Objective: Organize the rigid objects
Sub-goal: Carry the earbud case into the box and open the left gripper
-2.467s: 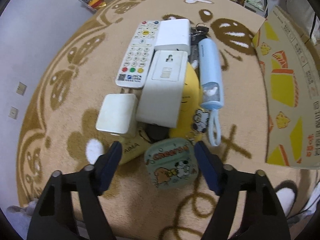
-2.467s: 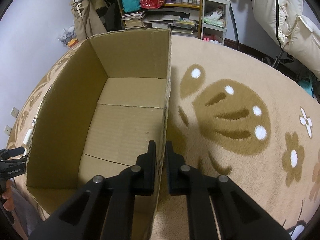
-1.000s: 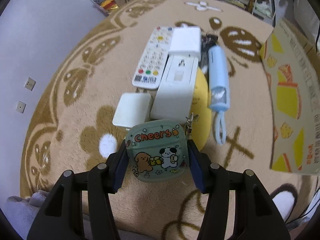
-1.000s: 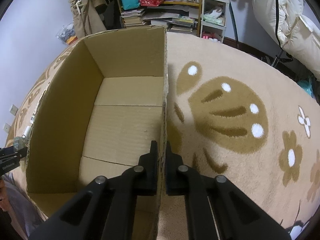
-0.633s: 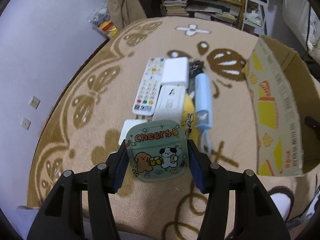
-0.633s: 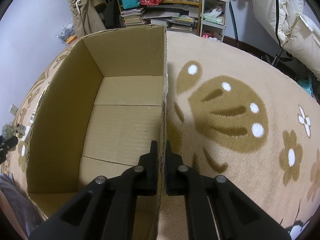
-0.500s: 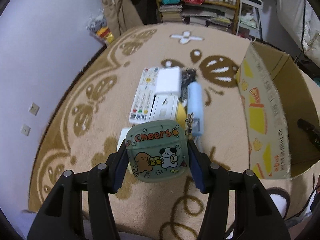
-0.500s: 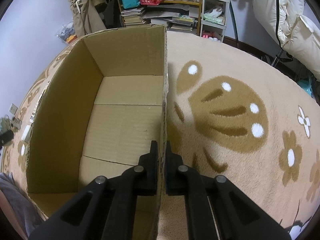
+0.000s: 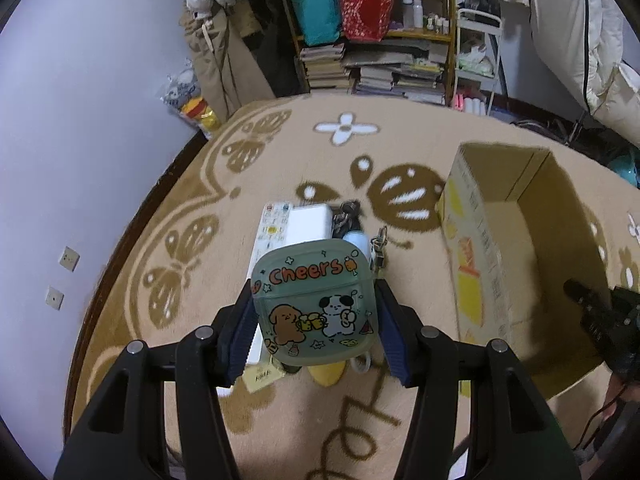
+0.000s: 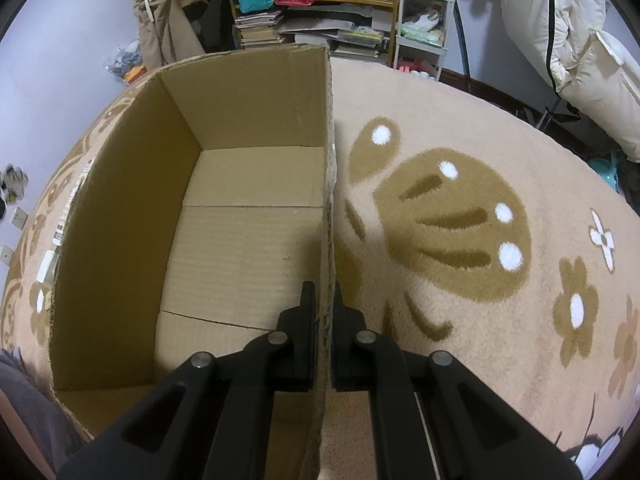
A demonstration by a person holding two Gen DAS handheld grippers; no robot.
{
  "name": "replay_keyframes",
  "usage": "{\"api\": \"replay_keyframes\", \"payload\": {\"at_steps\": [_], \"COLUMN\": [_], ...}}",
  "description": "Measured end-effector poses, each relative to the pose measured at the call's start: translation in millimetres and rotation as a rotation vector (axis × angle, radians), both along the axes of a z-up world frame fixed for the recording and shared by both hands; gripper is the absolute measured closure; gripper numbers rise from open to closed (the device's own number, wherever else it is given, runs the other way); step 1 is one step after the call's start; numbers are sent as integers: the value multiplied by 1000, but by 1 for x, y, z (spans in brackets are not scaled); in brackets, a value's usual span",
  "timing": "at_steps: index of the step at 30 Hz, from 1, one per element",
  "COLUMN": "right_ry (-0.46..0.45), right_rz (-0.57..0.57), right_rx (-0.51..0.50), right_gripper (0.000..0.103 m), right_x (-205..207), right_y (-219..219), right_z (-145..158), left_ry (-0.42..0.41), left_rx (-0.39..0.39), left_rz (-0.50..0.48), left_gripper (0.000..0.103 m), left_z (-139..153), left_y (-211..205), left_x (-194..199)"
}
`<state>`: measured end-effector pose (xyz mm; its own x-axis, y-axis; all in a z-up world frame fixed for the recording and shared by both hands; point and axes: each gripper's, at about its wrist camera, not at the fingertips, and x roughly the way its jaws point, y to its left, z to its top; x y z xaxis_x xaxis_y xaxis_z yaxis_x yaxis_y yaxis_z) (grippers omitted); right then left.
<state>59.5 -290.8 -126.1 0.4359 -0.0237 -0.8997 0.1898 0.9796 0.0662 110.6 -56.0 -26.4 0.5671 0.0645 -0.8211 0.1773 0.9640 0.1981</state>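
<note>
Gripping the green earbud case (image 9: pixel 315 306) left of the cardboard box (image 9: pixel 476 256), the left gripper (image 9: pixel 315 332) holds it raised; the right gripper (image 10: pixel 321 312) pinches the box's right wall.

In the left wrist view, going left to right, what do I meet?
Wall sockets → remote → green case held in the left tool → cardboard box → right tool at the box's far wall.
</note>
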Motion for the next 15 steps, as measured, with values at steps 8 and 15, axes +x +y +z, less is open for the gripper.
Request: {"api": "replay_keyframes", "payload": {"at_steps": [8, 15], "right_ry": [11, 16], "right_rz": [-24, -28], "right_rx": [-22, -27], "right_gripper": [96, 97], "right_x": [2, 2], "right_y": [4, 5], "right_z": [3, 4], "left_ry": [-52, -74], "left_rx": [-42, -107], "left_rz": [-70, -157], "left_gripper": [49, 49], "left_z": [25, 35], "left_y": [-33, -68], "left_x": [11, 12]}}
